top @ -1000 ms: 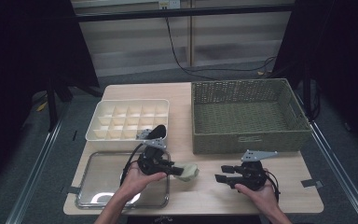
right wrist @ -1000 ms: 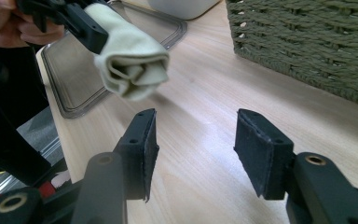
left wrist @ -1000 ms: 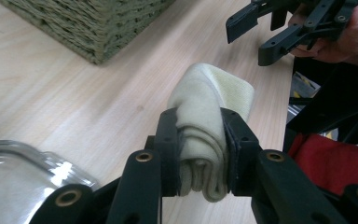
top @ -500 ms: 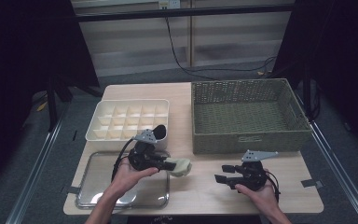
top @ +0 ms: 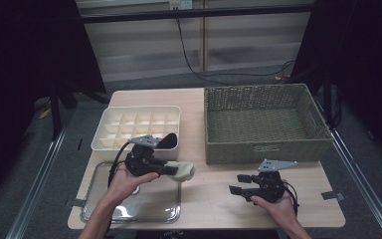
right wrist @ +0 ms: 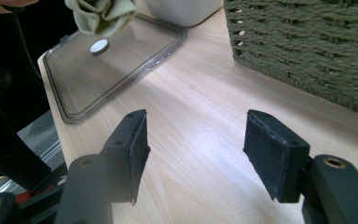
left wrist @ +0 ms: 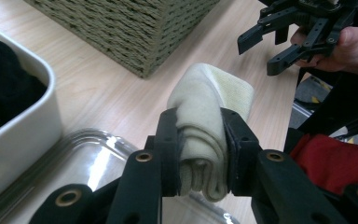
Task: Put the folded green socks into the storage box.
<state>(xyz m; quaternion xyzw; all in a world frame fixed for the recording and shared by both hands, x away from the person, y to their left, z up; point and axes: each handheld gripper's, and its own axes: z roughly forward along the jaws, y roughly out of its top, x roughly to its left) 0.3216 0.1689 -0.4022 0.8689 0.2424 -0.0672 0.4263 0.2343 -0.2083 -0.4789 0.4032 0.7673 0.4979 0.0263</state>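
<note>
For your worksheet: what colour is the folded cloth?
Pale cream cloth, clearest in the left gripper view.

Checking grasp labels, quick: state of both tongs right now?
Left tongs: closed on the rolled beige cloth, held above the table.
Right tongs: open, nothing between them, jaws have just been opening.

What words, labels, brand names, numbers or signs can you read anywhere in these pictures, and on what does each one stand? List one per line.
Nothing here can be read.
A small label on the front wall of the wicker basket: too small and blurred to read.
A pale sticker on the rail behind the table: blurred, unreadable.
No print shows on the rolled cloth, the divided white box or the clear lid.
</note>
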